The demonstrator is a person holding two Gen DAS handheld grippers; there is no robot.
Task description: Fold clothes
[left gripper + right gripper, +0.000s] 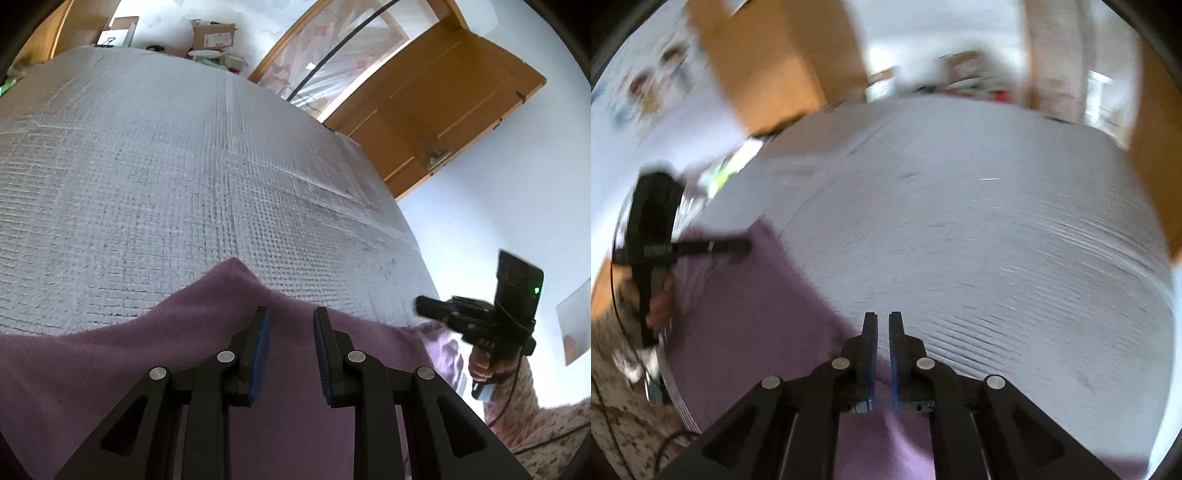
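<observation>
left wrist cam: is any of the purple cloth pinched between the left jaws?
No. The left gripper has its jaws apart with an empty gap, and the purple cloth lies flat beneath them on the grey bedspread.

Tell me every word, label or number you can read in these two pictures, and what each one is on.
No text can be read.
Cardboard box beyond the bed: has a pale label, print too small to read.
White box beside it: a dark mark, unreadable.
Wall pictures in the right wrist view: blurred, no words made out.
Purple garment, both claws: no visible lettering.
</observation>
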